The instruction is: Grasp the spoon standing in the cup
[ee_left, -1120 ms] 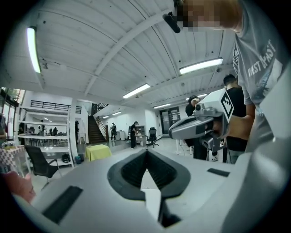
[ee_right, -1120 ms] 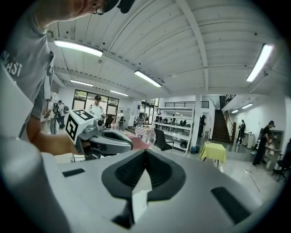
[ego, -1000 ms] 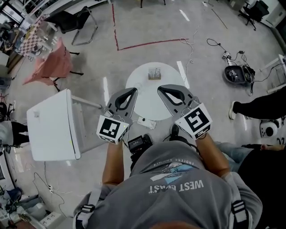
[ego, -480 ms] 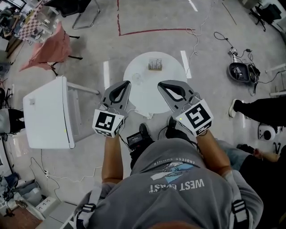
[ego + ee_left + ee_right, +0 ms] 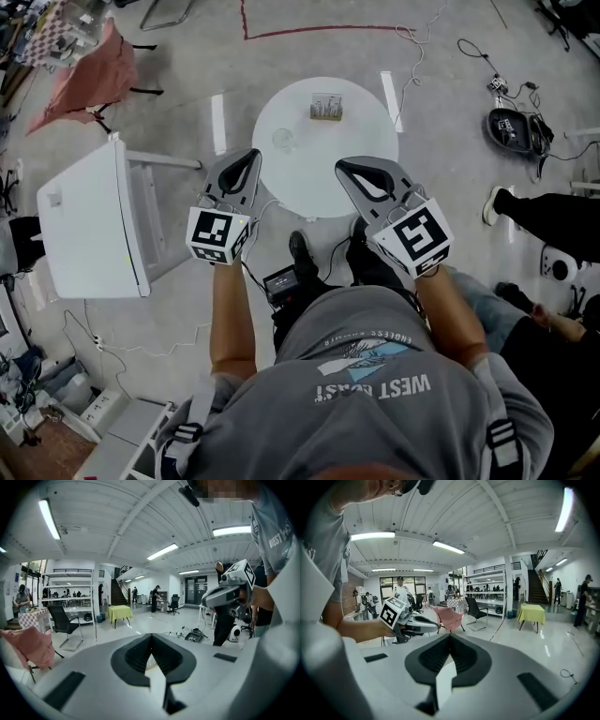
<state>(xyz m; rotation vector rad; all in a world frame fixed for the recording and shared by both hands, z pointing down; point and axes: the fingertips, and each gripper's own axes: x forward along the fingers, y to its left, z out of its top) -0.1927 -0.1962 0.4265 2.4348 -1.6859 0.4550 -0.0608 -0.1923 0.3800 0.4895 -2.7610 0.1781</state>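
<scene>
Plainly nothing is within reach yet, so left tool [image 5: 247,155] and right tool [image 5: 341,165] hover pressed together, empty, over the near edge of the table [image 5: 319,180]; the spoon, too small to see, presumably stands in the glass [image 5: 283,141] or holder [image 5: 325,106] beyond.

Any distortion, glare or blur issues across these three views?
Head view: sharp, with ceiling strips glaring off the floor beside the round table. Left gripper view: heavy fisheye, black corners, ceiling light blown out, mosaic patch at the top. Right gripper view: same fisheye, bright strip light at the top right.
</scene>
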